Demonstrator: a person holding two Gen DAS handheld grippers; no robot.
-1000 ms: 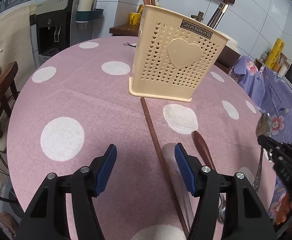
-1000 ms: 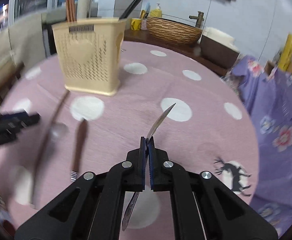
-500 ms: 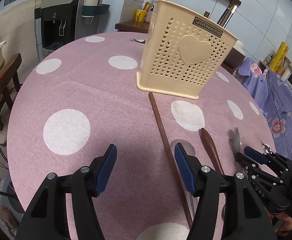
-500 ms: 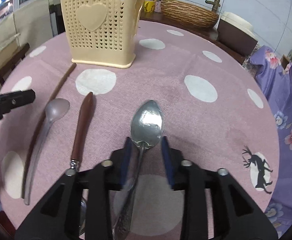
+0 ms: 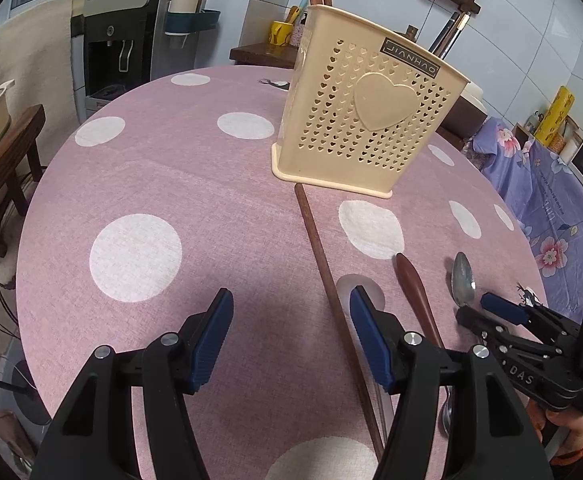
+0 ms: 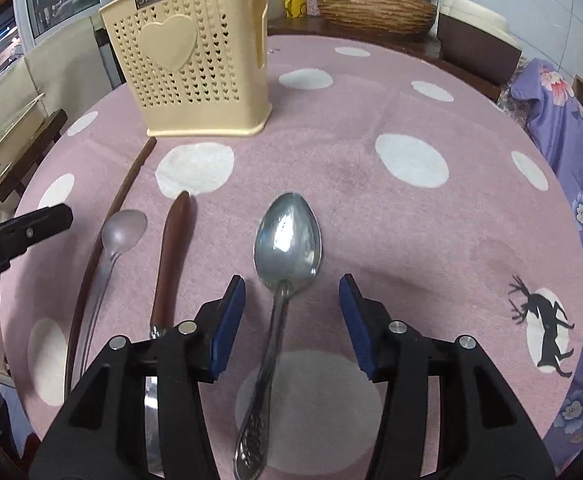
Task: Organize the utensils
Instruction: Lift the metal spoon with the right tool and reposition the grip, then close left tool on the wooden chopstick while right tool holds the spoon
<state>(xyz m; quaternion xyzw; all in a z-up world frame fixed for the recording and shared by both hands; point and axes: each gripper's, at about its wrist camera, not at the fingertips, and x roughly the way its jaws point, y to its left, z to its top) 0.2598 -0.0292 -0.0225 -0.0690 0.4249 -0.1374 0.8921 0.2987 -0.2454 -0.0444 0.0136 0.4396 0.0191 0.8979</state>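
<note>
Though near chopstick [image 5: 333, 292]: holder [image 5: 365, 114] apart.

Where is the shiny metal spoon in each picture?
Left wrist view: the metal spoon lies far right on the table, just its bowl showing beside the right tool.
Right wrist view: spoon at centre, between the opening pads, untouched.
Shared landmark: the cream basket with a heart.
</note>
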